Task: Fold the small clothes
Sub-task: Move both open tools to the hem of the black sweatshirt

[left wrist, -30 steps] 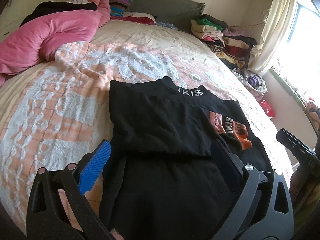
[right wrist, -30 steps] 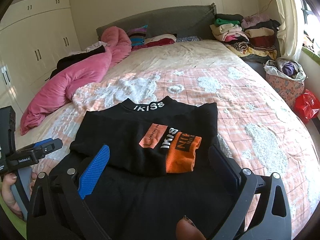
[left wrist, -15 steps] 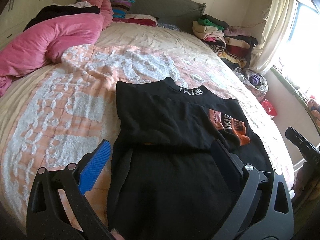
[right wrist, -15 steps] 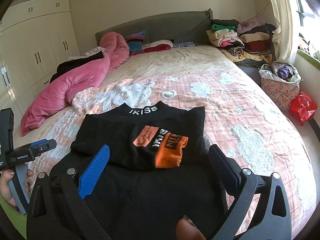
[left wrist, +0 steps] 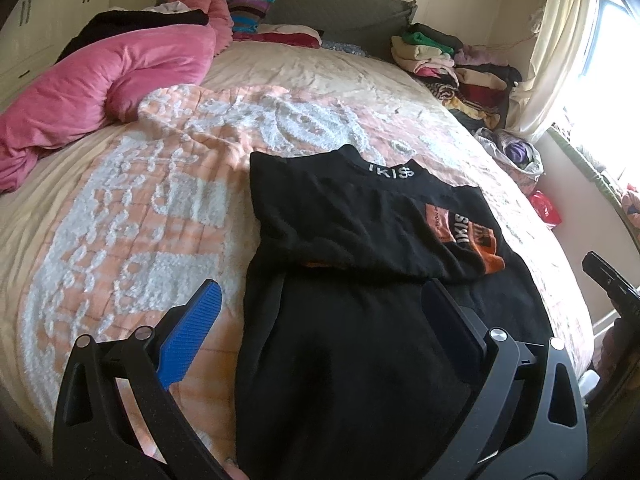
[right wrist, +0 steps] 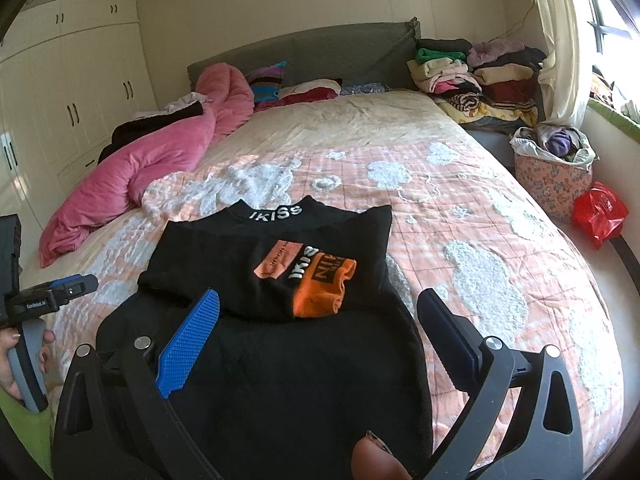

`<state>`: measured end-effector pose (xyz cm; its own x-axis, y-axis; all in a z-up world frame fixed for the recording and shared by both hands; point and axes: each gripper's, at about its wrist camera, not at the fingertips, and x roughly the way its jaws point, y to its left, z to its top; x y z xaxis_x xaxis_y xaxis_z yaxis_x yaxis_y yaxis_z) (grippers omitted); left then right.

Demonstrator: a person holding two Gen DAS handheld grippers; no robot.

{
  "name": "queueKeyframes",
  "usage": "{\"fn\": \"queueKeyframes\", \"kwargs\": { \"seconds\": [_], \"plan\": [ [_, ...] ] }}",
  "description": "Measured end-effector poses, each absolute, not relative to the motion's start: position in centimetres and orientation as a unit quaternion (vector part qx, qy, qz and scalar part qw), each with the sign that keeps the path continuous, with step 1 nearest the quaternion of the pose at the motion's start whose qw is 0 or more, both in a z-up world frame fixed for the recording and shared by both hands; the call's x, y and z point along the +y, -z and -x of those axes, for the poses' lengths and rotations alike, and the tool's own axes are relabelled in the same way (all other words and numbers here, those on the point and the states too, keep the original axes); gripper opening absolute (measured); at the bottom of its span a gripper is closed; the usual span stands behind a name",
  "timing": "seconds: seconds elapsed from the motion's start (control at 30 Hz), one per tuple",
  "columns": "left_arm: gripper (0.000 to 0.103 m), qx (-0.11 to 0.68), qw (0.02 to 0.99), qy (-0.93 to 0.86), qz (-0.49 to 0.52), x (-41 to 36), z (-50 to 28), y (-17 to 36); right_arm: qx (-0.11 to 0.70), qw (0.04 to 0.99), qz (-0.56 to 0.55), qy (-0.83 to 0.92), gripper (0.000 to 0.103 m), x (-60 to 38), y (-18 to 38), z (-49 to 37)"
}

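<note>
A black top with a white "IKISS" collar (left wrist: 344,220) (right wrist: 248,256) lies flat on the bed, both sleeves folded across its chest. An orange and black cuff (right wrist: 324,288) (left wrist: 476,240) rests on top. My left gripper (left wrist: 320,312) is open and empty above the top's lower left part. My right gripper (right wrist: 320,320) is open and empty above its lower right part. The left gripper also shows at the left edge of the right wrist view (right wrist: 52,296). The right gripper shows at the right edge of the left wrist view (left wrist: 608,280).
The bed has a peach and white quilt (right wrist: 460,208). A pink duvet (right wrist: 160,168) lies at the far left. Stacked folded clothes (right wrist: 476,76) sit at the far right by the headboard. A floral basket (right wrist: 552,176) and a red bag (right wrist: 598,212) stand on the floor at the right.
Both grippers have drawn back and up from the top, so it looks smaller and farther. The top has not moved.
</note>
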<state>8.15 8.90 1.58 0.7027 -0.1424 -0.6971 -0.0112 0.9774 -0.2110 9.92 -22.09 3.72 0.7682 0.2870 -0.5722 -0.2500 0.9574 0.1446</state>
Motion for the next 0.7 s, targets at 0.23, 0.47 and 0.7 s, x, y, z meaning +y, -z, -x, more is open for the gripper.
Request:
{"fn": "queueKeyframes", "kwargs": {
  "seconds": [0.23, 0.47, 0.7],
  "plan": [
    [0.094, 0.394, 0.914, 0.028, 0.092, 9.1, -7.3, -1.2, 0.32, 0.937, -0.024, -0.141, 0.099, -23.0, -3.1, -9.1],
    [0.094, 0.406, 0.91, 0.025, 0.085, 9.1, -6.6, -0.5, 0.336, 0.932, -0.014, -0.138, 0.099, -23.7, -2.2, -8.4],
    [0.094, 0.419, 0.905, 0.016, 0.073, 9.5, -5.6, 0.3, 0.351, 0.927, -0.011, -0.133, 0.099, -24.3, -1.1, -7.7]
  ]
}}
